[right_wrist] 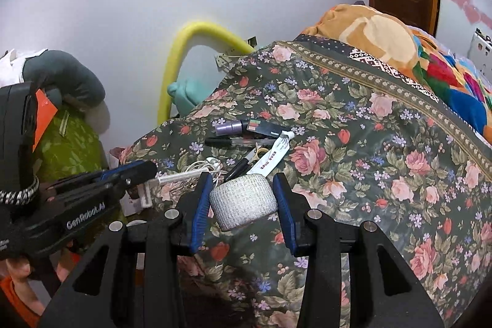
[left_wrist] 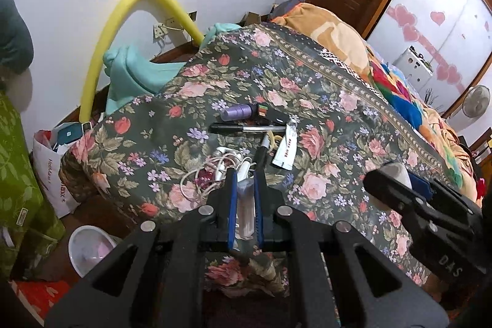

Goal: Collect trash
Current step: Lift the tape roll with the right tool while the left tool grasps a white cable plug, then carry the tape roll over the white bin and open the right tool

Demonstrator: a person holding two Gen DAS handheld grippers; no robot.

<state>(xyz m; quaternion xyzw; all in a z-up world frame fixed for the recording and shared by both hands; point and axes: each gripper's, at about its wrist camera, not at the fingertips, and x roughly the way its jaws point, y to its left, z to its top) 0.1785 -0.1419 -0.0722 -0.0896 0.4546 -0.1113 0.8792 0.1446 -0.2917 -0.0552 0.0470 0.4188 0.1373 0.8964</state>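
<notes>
My left gripper (left_wrist: 245,177) is shut on a clear plastic wrapper (left_wrist: 246,205), held above the floral bedspread (left_wrist: 323,100); it also shows in the right wrist view (right_wrist: 144,171) with the silvery wrapper (right_wrist: 178,175) sticking out. My right gripper (right_wrist: 243,186) is shut on a white bandage roll (right_wrist: 244,200); it shows at the right of the left wrist view (left_wrist: 390,177). On the bed lie a white tube (left_wrist: 286,148), pens (left_wrist: 246,128), a purple bottle (left_wrist: 236,112), a dark box (left_wrist: 272,114) and tangled white earphones (left_wrist: 215,168).
A white bin (left_wrist: 89,248) stands on the floor at the lower left, beside a white shopping bag (left_wrist: 52,171) and a green cover (left_wrist: 18,174). A yellow foam tube (left_wrist: 123,17) arches against the wall. Bright quilts (left_wrist: 399,94) pile at the right.
</notes>
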